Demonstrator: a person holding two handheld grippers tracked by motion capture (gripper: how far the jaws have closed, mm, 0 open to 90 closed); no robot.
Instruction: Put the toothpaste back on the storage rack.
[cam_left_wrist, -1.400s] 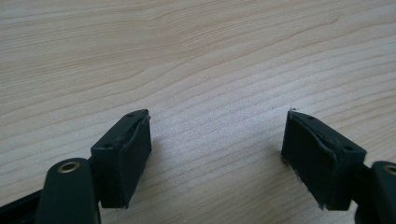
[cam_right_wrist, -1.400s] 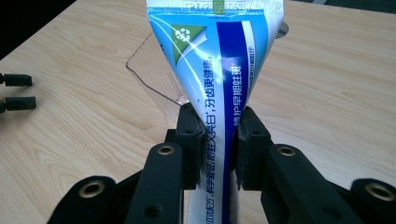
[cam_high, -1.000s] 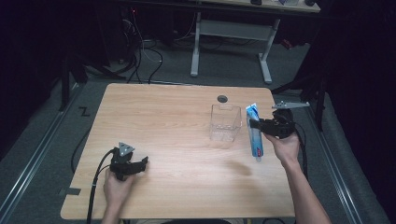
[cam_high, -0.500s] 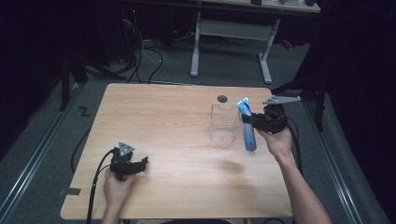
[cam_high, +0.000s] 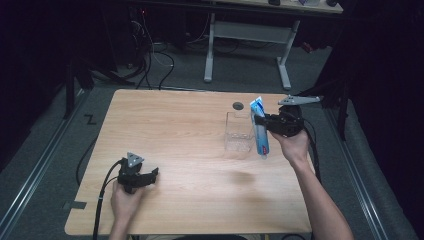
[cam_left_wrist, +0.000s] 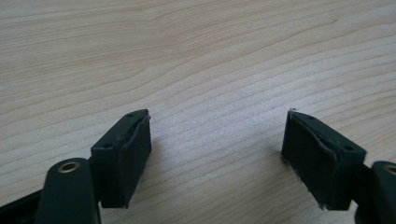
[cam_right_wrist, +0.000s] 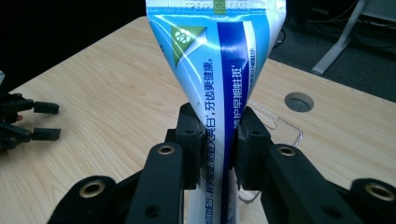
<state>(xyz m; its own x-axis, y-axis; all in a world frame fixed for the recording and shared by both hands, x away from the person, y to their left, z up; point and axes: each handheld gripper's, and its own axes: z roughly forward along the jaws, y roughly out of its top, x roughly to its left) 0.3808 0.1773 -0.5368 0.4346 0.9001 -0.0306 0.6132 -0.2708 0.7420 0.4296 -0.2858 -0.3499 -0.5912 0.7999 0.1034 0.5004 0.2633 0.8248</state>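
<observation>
The right gripper (cam_high: 259, 120) clamps a blue-and-white toothpaste tube (cam_high: 260, 131) near its crimped end, holding it off the table (cam_high: 190, 200) just beside the clear plastic container (cam_high: 238, 132) near the far right corner. To do this well, swing the hanging cap end over the container's opening, probably its top, then lower before letting go. The left gripper (cam_left_wrist: 217, 154) rests open by the near left edge. Since the earlier frames the tube has moved closer to the container

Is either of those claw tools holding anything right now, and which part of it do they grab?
The right gripper pinches a blue toothpaste tube around its middle, flat crimped end up. The left gripper is open on the table, holding nothing.
</observation>
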